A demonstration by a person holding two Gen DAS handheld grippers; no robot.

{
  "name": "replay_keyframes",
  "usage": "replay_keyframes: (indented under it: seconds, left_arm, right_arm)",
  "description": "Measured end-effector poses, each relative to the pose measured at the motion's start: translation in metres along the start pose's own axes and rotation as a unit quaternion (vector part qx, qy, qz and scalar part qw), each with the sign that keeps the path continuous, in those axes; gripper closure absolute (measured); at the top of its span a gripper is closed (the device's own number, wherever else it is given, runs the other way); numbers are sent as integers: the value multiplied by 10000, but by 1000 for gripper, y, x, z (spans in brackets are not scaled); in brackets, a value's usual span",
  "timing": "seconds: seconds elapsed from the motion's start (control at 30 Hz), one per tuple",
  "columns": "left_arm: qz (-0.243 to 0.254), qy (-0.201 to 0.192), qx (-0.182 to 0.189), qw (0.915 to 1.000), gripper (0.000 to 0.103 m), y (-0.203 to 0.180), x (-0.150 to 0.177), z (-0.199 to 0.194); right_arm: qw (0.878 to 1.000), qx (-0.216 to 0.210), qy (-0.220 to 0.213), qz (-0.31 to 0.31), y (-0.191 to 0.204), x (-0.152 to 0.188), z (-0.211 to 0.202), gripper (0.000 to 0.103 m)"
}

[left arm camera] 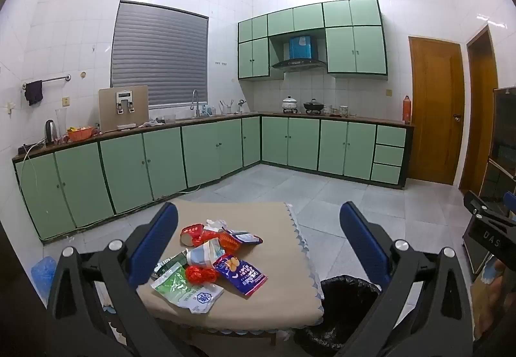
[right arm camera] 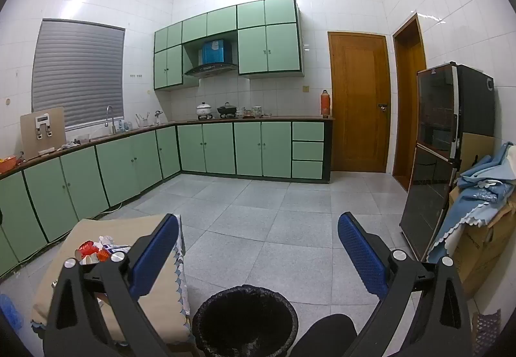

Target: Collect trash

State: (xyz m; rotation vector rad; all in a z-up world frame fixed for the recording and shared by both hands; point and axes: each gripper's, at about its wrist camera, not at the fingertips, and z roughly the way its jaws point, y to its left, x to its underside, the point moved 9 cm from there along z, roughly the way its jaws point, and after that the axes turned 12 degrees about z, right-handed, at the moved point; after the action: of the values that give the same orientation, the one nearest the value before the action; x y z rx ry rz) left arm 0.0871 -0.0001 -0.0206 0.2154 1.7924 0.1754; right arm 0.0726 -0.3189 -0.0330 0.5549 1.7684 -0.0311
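A pile of trash lies on a small table with a beige cloth (left arm camera: 258,302): a purple snack bag (left arm camera: 240,270), a green and white packet (left arm camera: 185,287), a red crumpled wrapper (left arm camera: 200,274), a red can (left arm camera: 190,233) and a white paper cup (left arm camera: 203,254). My left gripper (left arm camera: 258,241) is open and empty, held above the pile. A bin with a black liner (left arm camera: 345,302) stands right of the table. My right gripper (right arm camera: 258,247) is open and empty above the bin (right arm camera: 245,321); the table (right arm camera: 161,302) and trash (right arm camera: 96,249) show at its left.
Green kitchen cabinets (left arm camera: 206,150) run along the left and back walls. A black fridge (right arm camera: 441,150) and a cardboard box with blue cloth (right arm camera: 483,196) stand at the right. Wooden doors (right arm camera: 358,99) are at the back. The right gripper's body shows at the left view's edge (left arm camera: 490,221).
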Motion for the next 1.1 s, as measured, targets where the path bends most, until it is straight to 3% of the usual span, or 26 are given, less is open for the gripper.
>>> replay_keyframes:
  seconds: [1.1]
  left_arm:
    - [-133, 78, -165, 9997, 6, 7, -4, -3]
  right_arm:
    - [9998, -184, 4, -124, 2, 1, 3, 6]
